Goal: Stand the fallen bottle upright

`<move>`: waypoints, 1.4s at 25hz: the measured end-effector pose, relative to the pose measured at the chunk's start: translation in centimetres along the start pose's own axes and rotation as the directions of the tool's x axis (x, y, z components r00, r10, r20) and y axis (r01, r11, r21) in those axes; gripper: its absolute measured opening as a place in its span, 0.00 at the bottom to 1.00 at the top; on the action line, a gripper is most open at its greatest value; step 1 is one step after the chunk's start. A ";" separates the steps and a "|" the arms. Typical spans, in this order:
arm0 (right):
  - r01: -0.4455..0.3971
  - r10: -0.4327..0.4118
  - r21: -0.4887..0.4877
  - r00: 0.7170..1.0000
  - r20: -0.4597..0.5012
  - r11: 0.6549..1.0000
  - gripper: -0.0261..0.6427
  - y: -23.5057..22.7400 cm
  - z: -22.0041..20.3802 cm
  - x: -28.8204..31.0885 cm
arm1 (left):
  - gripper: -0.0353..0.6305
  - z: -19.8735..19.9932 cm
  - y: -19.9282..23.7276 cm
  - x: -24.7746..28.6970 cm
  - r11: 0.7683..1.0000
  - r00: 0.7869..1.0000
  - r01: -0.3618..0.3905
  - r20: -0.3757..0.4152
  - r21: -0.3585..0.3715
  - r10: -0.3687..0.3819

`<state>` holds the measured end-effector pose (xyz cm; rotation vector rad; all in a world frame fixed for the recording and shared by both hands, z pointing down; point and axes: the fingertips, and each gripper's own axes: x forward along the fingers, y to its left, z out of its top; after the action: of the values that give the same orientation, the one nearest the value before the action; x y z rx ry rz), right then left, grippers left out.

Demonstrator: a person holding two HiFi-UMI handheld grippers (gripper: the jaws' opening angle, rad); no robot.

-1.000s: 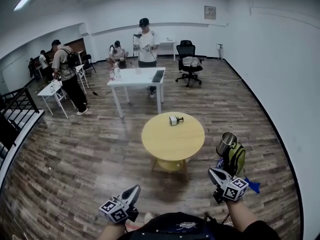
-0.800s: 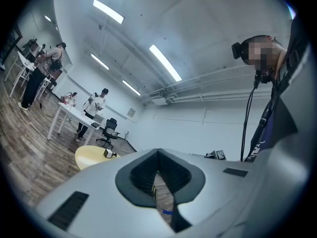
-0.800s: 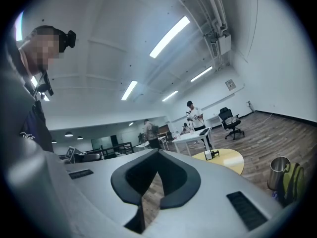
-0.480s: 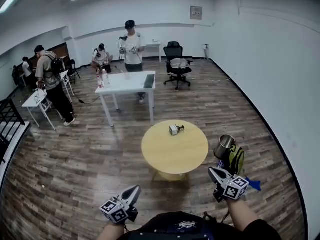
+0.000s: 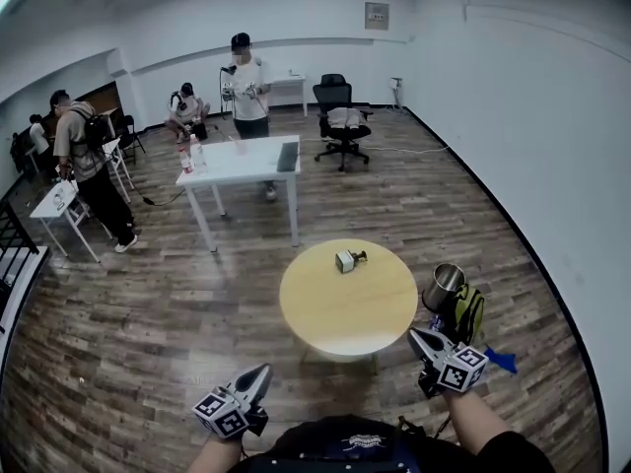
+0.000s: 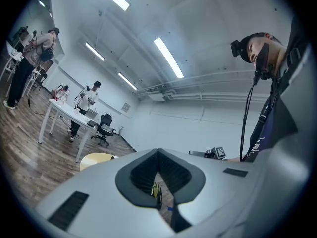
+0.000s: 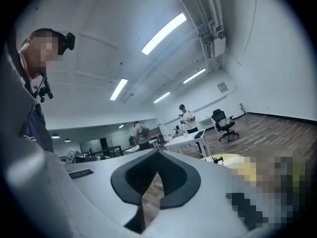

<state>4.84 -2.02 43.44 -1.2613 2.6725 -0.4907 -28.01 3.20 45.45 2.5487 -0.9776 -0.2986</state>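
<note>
Noted bottle (image 5: 346,260) lying sideways near 12 o'clock of round table (image 5: 345,315). Holding left gripper (image 5: 259,374) and right gripper (image 5: 421,340) level at 6 o'clock, jaws together, empty; likely pre-reach posture.

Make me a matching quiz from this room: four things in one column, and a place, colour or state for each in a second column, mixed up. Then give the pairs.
Column one:
1. bottle
2. metal cup
3. black office chair
4. round table

Column two:
a. at the room's far end
b. yellow top
c. lying on its side
d. at the yellow-green bag

Pairs: 1-c, 2-d, 3-a, 4-b
</note>
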 end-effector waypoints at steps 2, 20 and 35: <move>-0.006 0.006 0.009 1.000 0.006 1.000 0.07 -2.0 0.3 0.9 | 0.07 0.0 0.7 1.7 1.000 1.000 -0.010 -0.005 0.003 0.010; -0.217 0.218 0.018 0.976 -0.022 0.976 0.07 -28.1 10.3 8.5 | 0.07 -0.2 0.2 28.9 0.987 0.985 -0.158 0.079 0.017 0.157; -0.162 0.163 0.021 0.985 -0.063 0.987 0.07 -33.2 9.3 18.9 | 0.07 1.7 11.8 35.2 0.995 0.994 -0.099 0.047 -0.022 0.100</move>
<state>19.28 -38.48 46.52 -1.0288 2.7883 -0.5371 -9.75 -29.17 47.06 2.4764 -1.1097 -0.3399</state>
